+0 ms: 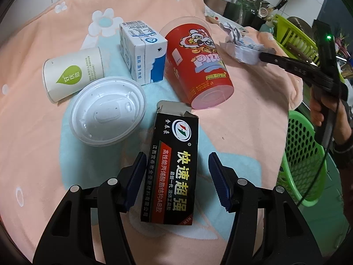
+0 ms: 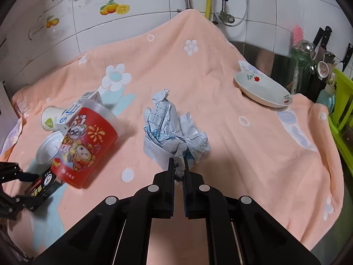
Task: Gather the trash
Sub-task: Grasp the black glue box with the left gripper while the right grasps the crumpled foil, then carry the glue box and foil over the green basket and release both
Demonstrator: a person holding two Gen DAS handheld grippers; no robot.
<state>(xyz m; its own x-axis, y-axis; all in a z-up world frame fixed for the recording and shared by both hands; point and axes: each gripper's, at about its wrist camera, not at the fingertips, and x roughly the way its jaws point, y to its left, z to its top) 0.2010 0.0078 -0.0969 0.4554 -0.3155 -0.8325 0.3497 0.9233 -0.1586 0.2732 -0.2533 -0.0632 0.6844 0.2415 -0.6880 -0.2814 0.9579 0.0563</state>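
My left gripper (image 1: pixel 177 161) is open, its fingers on either side of a black glue box (image 1: pixel 173 165) lying on the peach towel (image 1: pixel 253 114). Beyond it lie a white plastic lid (image 1: pixel 108 112), a white paper cup (image 1: pixel 72 74), a blue-and-white milk carton (image 1: pixel 143 50) and a red snack cup (image 1: pixel 198 61) on its side. My right gripper (image 2: pixel 178 165) is shut on a crumpled paper wad (image 2: pixel 174 130), holding it just above the towel; the wad also shows in the left wrist view (image 1: pixel 242 46). The left gripper and box show in the right wrist view (image 2: pixel 42 185).
A green perforated basket (image 1: pixel 302 161) stands off the towel's right edge. A white dish (image 2: pixel 262 89) with red flowers sits at the towel's back right. A jar of utensils and knives (image 2: pixel 308 61) and a green rack (image 2: pixel 342 110) stand at the far right. Tiled wall behind.
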